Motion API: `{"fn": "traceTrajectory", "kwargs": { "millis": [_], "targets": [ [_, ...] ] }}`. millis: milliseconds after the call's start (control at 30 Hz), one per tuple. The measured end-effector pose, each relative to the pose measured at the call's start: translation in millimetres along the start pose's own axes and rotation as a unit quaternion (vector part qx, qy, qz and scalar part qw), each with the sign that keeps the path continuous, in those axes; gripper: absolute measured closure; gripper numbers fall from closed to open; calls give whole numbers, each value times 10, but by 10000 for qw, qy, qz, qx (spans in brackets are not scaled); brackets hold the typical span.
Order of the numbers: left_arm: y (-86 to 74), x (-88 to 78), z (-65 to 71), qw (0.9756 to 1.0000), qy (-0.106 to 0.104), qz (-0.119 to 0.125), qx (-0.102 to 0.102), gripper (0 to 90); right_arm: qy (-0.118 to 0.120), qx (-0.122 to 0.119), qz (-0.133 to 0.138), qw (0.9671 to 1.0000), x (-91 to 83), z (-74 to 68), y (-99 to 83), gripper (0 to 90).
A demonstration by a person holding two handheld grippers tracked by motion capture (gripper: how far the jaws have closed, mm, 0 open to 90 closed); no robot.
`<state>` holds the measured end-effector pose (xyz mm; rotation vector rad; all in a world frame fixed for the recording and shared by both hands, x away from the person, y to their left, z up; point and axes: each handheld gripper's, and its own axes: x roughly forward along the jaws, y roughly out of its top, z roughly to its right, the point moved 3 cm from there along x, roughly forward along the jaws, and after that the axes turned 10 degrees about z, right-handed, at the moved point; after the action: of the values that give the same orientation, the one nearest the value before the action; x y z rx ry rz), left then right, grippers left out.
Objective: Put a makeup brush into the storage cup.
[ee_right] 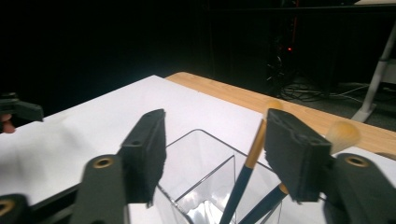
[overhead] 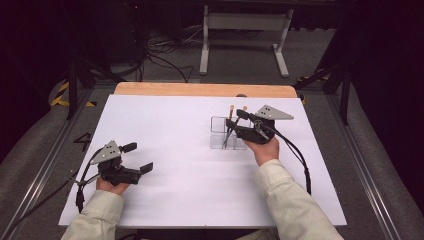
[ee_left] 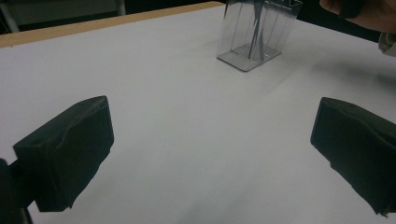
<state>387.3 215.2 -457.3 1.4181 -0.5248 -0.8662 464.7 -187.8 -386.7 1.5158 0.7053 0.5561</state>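
A clear, divided holder (overhead: 220, 135) stands right of centre on the white sheet. Two brushes with dark blue and tan handles (overhead: 231, 112) lean in it. My right gripper (overhead: 236, 119) hovers over the holder's top. In the right gripper view its jaws (ee_right: 215, 135) stand apart, and one brush handle (ee_right: 247, 168) rises between them, close beside the right pad. The second brush's rounded tip (ee_right: 343, 133) shows behind that pad. My left gripper (overhead: 138, 157) rests near the sheet's left front, open with nothing between its jaws (ee_left: 212, 154). It faces the holder (ee_left: 257, 32).
The white sheet (overhead: 175, 150) covers a table with a wooden strip (overhead: 200, 90) along its far edge. Black cables trail from both grippers. Beyond the table are a dark floor, a white stand's legs (overhead: 245, 45) and loose cables.
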Motion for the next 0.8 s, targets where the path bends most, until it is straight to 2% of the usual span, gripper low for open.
{"fn": "traceTrajectory", "kwargs": {
  "millis": [133,167,267,333,367,467,600,800],
  "targets": [
    [5,-7,-5,10000,-7,-16,41,0,106,-150,-47,9998,-78,-38,60,279],
    [5,-11,0,10000,-18,-13,0,0,150,-187,-79,9997,-102,-44,75,256],
    [14,-22,4,10000,-59,17,-18,0,290,-220,-144,9992,-171,-65,112,189],
    [21,-30,17,10000,-86,11,-24,0,357,-160,-155,9991,-209,-72,128,139],
    [25,-32,25,10000,-84,11,-26,0,374,-154,-186,9990,-232,-74,136,127],
    [37,-36,46,9999,-110,36,-25,0,383,-251,-33,9989,-327,-79,139,94],
    [49,-50,66,9998,-167,62,-71,0,440,-324,-177,9983,-430,-57,123,58],
    [74,-84,89,9997,-186,132,-84,0,536,-444,-247,9973,-572,-67,134,46]
  ]
}}
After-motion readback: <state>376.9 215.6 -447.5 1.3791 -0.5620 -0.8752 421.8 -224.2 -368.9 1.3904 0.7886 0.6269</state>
